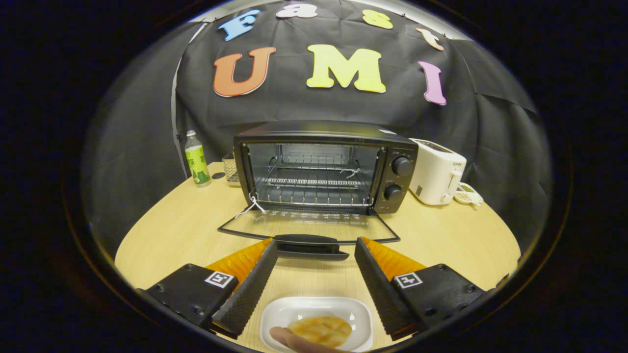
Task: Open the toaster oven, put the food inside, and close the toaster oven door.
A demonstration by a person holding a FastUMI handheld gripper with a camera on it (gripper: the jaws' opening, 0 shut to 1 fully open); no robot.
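Wooden table [186, 235], oven door [309, 230] down — our gripper [314, 252] spread empty, could snag its handle [310, 243] reaching the food [320, 329].

Black toaster oven [324, 166], white dish [314, 311], golden lattice-topped food [320, 330], pale wood table [186, 230].

Gripper [314, 245] fingers spread wide above food [320, 330] on plate [360, 314], facing open toaster oven [324, 166].

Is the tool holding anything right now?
No. The tool is open and holds nothing. The dish with the bread lies between its fingers, untouched; the oven door is already down.
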